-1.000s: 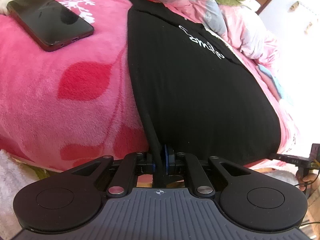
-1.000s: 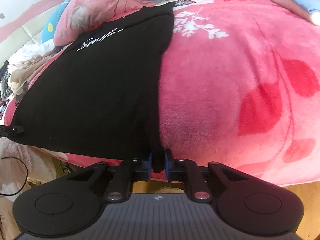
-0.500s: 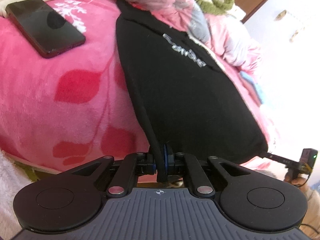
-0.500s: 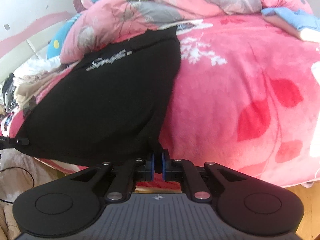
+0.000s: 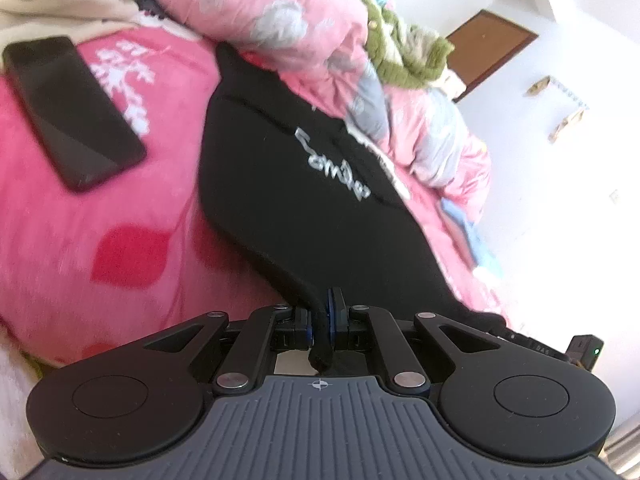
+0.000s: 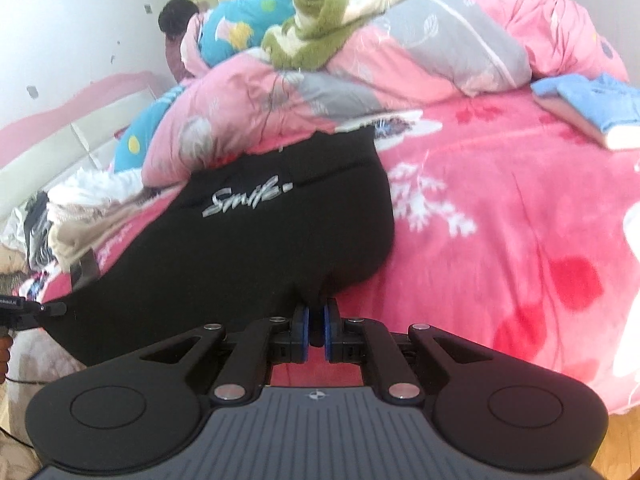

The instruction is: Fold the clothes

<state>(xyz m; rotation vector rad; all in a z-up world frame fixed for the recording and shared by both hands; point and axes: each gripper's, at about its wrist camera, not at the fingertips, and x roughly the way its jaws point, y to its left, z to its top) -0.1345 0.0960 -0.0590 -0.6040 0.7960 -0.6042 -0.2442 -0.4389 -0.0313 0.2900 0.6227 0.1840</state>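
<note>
Left gripper [image 5: 320, 322] low at centre of the left wrist view, jaws clamped on a bunched corner of the black garment [image 5: 304, 208], a roll of cloth poking out below the blue pads. Right gripper [image 6: 316, 326] at the same spot in the right wrist view, likewise pinched tight on another corner of the same garment [image 6: 256, 248]. Cloth lifted at the near edge, running up toward the middle of each frame, white script lettering [image 6: 248, 198] across it, far end lying on the pink floral blanket [image 6: 500, 240]. Dark phone [image 5: 72, 112] flat on the blanket at upper left of the left wrist view, well apart from the garment. Rumpled pink and grey quilt [image 6: 360, 80] across the top, touching the garment's far end, with a green fuzzy item [image 6: 312, 32] on it. Folded blue cloth [image 6: 592, 100] at upper right of the right wrist view.
</note>
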